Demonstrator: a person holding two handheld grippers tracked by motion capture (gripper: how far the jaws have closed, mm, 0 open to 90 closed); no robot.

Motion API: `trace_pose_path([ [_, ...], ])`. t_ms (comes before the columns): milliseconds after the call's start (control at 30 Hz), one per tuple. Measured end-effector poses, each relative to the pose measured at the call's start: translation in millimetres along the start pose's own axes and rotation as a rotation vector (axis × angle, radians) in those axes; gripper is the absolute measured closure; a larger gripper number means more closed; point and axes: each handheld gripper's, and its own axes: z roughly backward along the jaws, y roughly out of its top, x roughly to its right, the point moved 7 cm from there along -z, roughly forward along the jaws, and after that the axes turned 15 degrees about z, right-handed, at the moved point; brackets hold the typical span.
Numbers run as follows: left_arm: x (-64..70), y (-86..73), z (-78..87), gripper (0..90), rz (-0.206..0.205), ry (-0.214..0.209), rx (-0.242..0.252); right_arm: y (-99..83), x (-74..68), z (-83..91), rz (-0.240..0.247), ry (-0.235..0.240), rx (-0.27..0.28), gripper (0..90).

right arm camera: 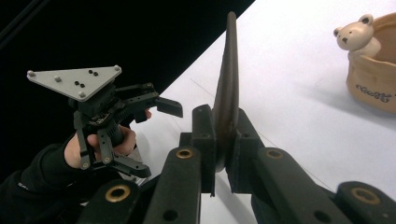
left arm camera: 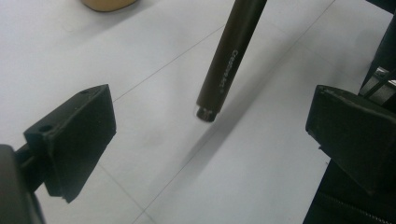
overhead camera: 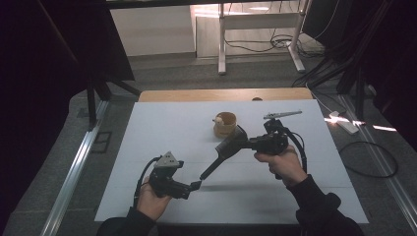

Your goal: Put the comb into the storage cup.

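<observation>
Beside cup [right arm camera: 373, 70], bear figure [right arm camera: 353, 32]

Dim surroundings, bright tabletop, soft shadows

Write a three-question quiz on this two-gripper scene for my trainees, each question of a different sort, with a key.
1. True or false: the left gripper is clamped on the handle of the dark brush.
2. Which end of the brush does the right gripper hold? A) the wide head B) the handle tip C) neither
3. Fill in: a small ____ figure sits on the rim of the tan cup.

Key:
1. False; its jaws stand open, with the handle tip in front of them.
2. A
3. bear
</observation>
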Motion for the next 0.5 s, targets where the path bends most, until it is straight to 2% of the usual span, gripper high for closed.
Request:
trace_pose_path([
  [367, -6.9, -6.6, 11.4, 2.0, -0.027, 0.001, -0.006, 0.8, 5.4, 3.8, 0.006, -0.025, 0.007, 84.3],
  [500, -8.1, -9.0, 14.6, 2.0, -0.022, -0.013, -0.002, 1.5, 7.3, 4.9, 0.008, -0.033, 0.010, 84.3],
])
